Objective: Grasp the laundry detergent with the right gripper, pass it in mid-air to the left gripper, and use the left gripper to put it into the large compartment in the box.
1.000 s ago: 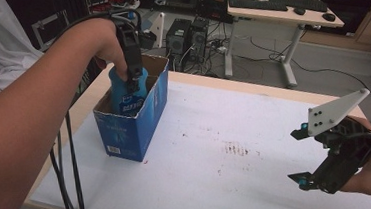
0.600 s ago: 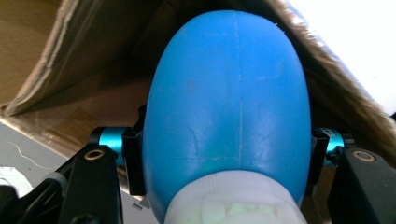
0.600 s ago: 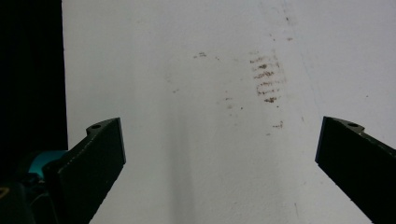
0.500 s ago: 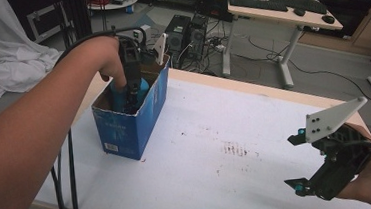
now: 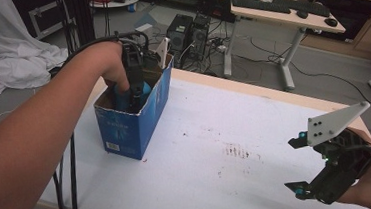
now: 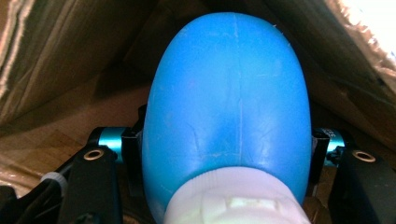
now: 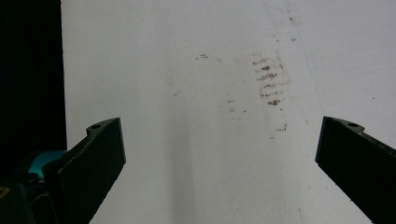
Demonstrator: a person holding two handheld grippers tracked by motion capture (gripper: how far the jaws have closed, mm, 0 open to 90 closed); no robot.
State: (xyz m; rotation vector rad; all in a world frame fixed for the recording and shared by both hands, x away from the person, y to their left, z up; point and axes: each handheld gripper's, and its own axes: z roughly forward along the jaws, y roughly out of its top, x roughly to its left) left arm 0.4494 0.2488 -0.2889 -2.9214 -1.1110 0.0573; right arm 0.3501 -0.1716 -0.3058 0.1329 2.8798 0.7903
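the left hand [image 5: 112, 65] is reaching down into one blue box [image 5: 136, 113] at the table's [image 5: 255, 129] far left, its gripper [image 6: 224, 149] pinching one blue bottle [image 6: 229, 102] inside; the bottle's lower part is cut off from sight. the right gripper [image 7: 219, 154] is hovering over the stained table near its right edge, jaws spread and holding nothing.

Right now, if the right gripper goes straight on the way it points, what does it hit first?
The right gripper, jaws wide open and empty, points down at the white tabletop. It would probably meet bare table first, near the brown smudge marks. Nothing stands between them, though depth is hard to judge.
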